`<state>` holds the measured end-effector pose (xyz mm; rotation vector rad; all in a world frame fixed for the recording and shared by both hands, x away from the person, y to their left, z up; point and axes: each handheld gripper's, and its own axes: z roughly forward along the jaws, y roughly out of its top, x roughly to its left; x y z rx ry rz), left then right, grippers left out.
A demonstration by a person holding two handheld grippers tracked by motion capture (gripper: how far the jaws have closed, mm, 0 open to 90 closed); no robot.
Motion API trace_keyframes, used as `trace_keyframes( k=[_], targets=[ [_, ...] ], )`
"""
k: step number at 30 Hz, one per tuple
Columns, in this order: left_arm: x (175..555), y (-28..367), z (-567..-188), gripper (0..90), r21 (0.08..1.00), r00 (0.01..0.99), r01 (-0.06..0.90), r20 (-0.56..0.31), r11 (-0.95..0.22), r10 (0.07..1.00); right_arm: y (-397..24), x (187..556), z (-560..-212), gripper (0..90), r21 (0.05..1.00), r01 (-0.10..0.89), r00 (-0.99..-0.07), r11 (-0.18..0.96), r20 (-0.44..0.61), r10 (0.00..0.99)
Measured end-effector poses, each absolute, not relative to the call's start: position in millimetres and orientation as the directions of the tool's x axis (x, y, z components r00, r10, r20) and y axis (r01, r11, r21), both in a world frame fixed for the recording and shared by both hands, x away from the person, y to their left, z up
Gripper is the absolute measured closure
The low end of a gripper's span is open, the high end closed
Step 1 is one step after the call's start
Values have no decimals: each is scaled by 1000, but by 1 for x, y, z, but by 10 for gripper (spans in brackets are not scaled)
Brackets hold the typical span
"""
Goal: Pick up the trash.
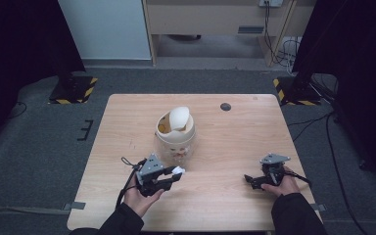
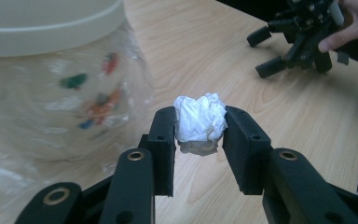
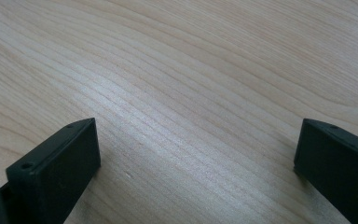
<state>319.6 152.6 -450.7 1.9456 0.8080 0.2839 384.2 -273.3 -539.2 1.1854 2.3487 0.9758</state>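
Left gripper (image 2: 199,122) is clamped on a crumpled white paper wad (image 2: 200,122), both pads pressing its sides, wad sitting at the fingertips and lifted clear of the table (image 2: 205,56). In the high view the same gripper (image 1: 176,174) lies roughly level in the left hand (image 1: 139,195), tips pointing right and slightly away from the person, wad (image 1: 177,170) poking out at the tips. Just ahead and to the left of those tips stands a small bin (image 1: 175,134): clear bag (image 2: 65,102) around the body with coloured prints on it, cream rim (image 2: 51,28) and a cream swing lid (image 1: 179,119) tilted on top. The wad is near the bin's base, not touching it as far as I can tell. Right gripper (image 1: 250,180) sits well apart on the right side of the table, held by the right hand (image 1: 284,186), tips pointing left; from the left gripper view it (image 2: 263,51) shows at the far upper right. Its jaws stand wide apart with nothing between them, bare wood grain (image 3: 191,93) directly below, tips close to the tabletop.
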Motion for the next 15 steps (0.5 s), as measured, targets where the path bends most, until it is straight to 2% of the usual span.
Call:
trace_keyframes(
  k=[15],
  targets=[
    [324, 192, -425, 637, 909, 672, 384, -157, -160, 724, -273, 384, -539, 5, 705, 573, -597, 417, 11, 802]
  ],
)
